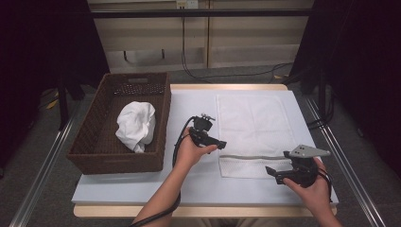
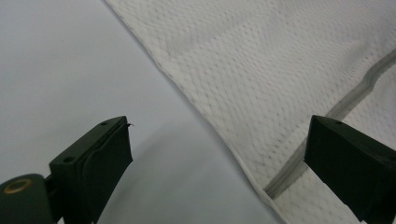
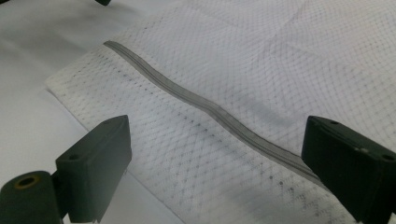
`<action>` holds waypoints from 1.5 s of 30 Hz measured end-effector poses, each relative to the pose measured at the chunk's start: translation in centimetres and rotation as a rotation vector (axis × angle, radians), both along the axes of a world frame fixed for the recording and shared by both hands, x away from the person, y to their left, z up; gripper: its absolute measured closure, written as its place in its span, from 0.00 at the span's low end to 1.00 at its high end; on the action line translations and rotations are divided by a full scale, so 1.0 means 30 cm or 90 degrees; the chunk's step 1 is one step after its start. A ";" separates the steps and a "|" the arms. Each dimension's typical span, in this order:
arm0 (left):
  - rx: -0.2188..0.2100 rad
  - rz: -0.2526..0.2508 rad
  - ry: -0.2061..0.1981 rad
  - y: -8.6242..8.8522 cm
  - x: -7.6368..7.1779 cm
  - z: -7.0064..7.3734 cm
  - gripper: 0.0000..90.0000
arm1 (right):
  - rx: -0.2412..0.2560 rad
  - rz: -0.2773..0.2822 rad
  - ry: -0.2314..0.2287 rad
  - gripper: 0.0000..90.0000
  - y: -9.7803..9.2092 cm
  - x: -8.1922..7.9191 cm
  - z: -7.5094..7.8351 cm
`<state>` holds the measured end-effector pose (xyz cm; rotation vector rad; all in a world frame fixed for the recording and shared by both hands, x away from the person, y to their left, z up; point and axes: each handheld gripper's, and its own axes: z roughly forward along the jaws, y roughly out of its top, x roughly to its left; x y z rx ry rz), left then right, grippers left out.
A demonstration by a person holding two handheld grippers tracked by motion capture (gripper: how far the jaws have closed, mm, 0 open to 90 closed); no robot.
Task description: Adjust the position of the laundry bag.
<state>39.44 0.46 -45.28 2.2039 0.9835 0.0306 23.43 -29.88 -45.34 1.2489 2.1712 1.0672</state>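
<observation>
Left claw (image 1: 222, 143) wide open, empty, at mesh bag (image 1: 253, 127) left edge. Right claw (image 1: 270, 172) wide open, empty, over bag's near end by zipper (image 1: 250, 157). Bag flat on worktop (image 1: 198, 184), right of basket (image 1: 94, 151).

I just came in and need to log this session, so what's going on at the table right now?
A person holds a claw in each hand over a white mesh laundry bag lying flat on the table. The left claw hovers at the bag's left edge and the right claw at its near end by the grey zipper. Both stand open and neither grips anything yet. A crumpled white cloth sits in the brown wicker basket on the left.
</observation>
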 end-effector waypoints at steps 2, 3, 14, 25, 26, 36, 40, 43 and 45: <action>-0.003 0.006 0.007 -0.009 0.016 -0.004 0.09 | 0.000 -0.002 -0.001 0.09 -0.003 -0.004 -0.001; -0.001 0.006 0.008 -0.014 0.027 -0.007 0.10 | 0.000 -0.002 -0.001 0.09 -0.004 -0.005 -0.001; -0.010 0.039 0.008 -0.030 0.102 -0.017 0.23 | -0.002 0.001 -0.003 0.09 0.005 -0.005 0.000; -0.034 0.038 0.004 -0.052 0.140 -0.044 0.36 | -0.002 0.013 -0.007 0.09 0.020 0.019 0.001; -0.036 0.041 0.006 -0.054 0.141 -0.044 0.37 | -0.003 0.016 -0.008 0.09 0.021 0.021 0.001; -0.037 0.064 0.025 -0.081 0.168 -0.062 0.49 | -0.002 0.015 -0.012 0.09 0.016 0.019 0.005; -0.043 0.076 0.046 -0.090 0.175 -0.074 0.54 | -0.002 0.010 -0.014 0.09 0.014 0.019 0.007; -0.034 0.074 0.051 -0.090 0.181 -0.073 0.56 | -0.002 0.012 -0.014 0.09 0.014 0.019 0.007; -0.033 0.083 0.054 -0.092 0.181 -0.073 0.60 | -0.003 0.013 -0.015 0.09 0.013 0.020 0.007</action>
